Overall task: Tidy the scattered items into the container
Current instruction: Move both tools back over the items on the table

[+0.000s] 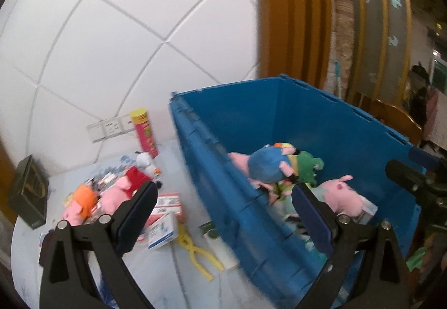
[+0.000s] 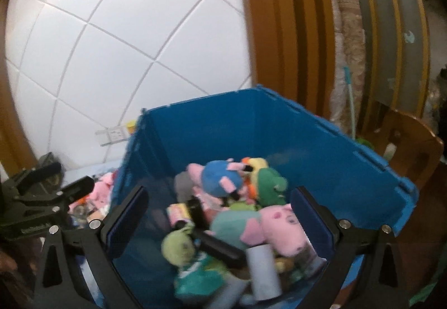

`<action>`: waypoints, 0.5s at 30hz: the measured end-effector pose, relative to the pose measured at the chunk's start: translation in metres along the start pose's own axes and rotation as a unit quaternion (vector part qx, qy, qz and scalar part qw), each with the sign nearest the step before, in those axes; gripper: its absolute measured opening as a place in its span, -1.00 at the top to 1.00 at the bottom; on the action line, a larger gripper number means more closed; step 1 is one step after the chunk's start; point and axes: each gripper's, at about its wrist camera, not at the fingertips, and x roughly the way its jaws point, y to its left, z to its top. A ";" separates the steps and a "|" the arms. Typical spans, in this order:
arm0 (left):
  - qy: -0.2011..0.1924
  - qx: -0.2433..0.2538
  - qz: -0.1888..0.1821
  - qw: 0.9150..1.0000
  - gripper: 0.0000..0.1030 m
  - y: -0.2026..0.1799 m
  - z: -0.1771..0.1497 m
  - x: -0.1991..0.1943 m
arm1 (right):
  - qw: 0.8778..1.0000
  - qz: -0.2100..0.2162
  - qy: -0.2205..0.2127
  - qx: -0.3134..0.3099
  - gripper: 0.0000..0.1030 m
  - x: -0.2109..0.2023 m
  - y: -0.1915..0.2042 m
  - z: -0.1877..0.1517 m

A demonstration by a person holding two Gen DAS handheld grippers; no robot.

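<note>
The blue container (image 1: 321, 124) already holds several plush toys, a tube and other bits, so the tidying looks partly done. Left on the table (image 1: 173, 158) beside it are a pink plush (image 1: 114, 194), an orange plush (image 1: 83, 197), small boxes (image 1: 163, 230), yellow tongs (image 1: 195, 253) and a red can (image 1: 144, 131) near the far edge. The left tool (image 1: 223, 214) and right tool (image 2: 218, 214) both gape wide, holding nothing.

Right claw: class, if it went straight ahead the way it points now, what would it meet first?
Probably the pile of soft toys inside the blue bin, likely the pink pig; the open right claw holds nothing. Depth is unclear.
</note>
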 end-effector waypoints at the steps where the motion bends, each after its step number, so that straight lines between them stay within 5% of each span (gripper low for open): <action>1: 0.001 -0.008 0.006 1.000 -0.91 0.008 -0.005 -0.002 | 1.000 0.009 -0.003 -0.003 -1.00 -0.001 0.007 -0.001; 15: 0.061 -0.116 0.111 0.985 -0.91 0.174 -0.107 -0.030 | 0.988 0.136 0.005 -0.077 -1.00 0.023 0.169 -0.024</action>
